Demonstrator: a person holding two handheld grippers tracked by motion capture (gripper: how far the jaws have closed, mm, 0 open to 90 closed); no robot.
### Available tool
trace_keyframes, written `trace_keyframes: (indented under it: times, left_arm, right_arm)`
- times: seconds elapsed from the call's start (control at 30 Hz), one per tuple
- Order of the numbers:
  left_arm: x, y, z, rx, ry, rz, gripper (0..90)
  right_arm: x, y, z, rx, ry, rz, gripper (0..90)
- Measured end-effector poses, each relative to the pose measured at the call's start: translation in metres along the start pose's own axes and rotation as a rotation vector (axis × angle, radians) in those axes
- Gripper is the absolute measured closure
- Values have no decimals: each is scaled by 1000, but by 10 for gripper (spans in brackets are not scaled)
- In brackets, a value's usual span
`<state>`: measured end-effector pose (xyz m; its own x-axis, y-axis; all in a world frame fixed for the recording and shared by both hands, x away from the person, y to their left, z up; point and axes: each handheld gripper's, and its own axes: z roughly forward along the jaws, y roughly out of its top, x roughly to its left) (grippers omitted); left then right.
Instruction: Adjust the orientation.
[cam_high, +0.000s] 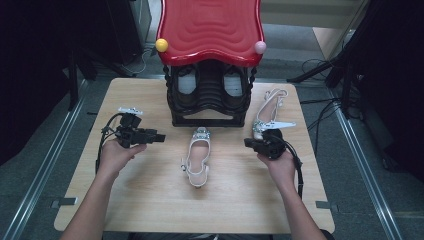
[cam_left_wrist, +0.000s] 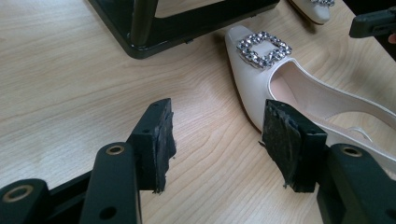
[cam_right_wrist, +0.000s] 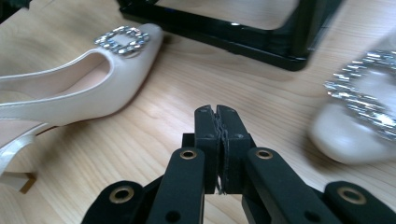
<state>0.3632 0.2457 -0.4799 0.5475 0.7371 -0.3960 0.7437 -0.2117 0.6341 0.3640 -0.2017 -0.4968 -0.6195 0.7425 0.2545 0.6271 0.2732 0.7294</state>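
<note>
Our two claws, low and level

Our left claw (cam_high: 161, 137) points right with its jaws wide apart and nothing between them; our right claw (cam_high: 247, 143) points left, jaws pressed together and empty, both forearms reaching in from below.

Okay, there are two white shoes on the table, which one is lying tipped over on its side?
The shoe by the right gripper, at the table's right: it lies on its side, sole showing. The middle shoe stands upright on its sole, buckle toward the black rack.

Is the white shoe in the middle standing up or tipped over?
Standing up. The white shoe sits on its sole on the table, its opening facing up and its sparkly buckle on top of the toe.
</note>
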Motion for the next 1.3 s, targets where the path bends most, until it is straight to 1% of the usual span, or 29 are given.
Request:
trace_keyframes:
  times: [0.03,0.07,0.23,0.27,0.4,0.43,0.47,0.57,0.77,0.83,0.9,1.07,1.13,1.2,1.23,1.3]
  left_arm:
    - [1,0,1,2,-11,-4,445]
    - [1,0,2,3,-13,-7,450]
    - [1,2,6,10,-12,0,454]
    - [1,2,7,17,-14,1,453]
    - [0,2,8,18,-8,3,454]
    - [1,2,8,21,-12,5,454]
    - [1,2,8,19,-7,5,454]
    - [1,2,8,20,-4,4,454]
    - [0,1,8,24,-2,11,454]
    - [0,1,8,26,-3,11,453]
    - [-1,1,8,27,-1,12,453]
    - [-1,-1,6,24,0,18,453]
    - [-1,-4,6,27,6,15,453]
    - [0,-6,5,28,5,9,453]
    - [0,-7,4,27,8,8,453]
    - [1,-9,2,24,12,7,452]
  right_arm:
    - [-4,-1,-3,-4,-6,9,891]
    - [-7,-2,-6,-8,-12,20,892]
    - [-28,-6,-18,-27,-52,68,893]
    - [-32,-6,-19,-26,-60,71,893]
    - [-49,-8,-22,-17,-98,80,893]
    - [-53,-9,-23,-16,-103,89,893]
    - [-57,-9,-23,-20,-110,90,894]
    - [-65,-10,-21,-8,-125,99,896]
    - [-74,-11,-16,13,-152,104,896]
    - [-78,-12,-16,18,-167,113,896]
    - [-81,-12,-16,11,-160,121,896]
    - [-89,-12,-12,21,-166,128,895]
    - [-91,-11,-9,24,-159,137,895]
    - [-91,-10,-7,30,-155,135,895]
    - [-90,-9,-5,33,-145,133,896]
    - [-87,-8,-2,44,-149,115,898]
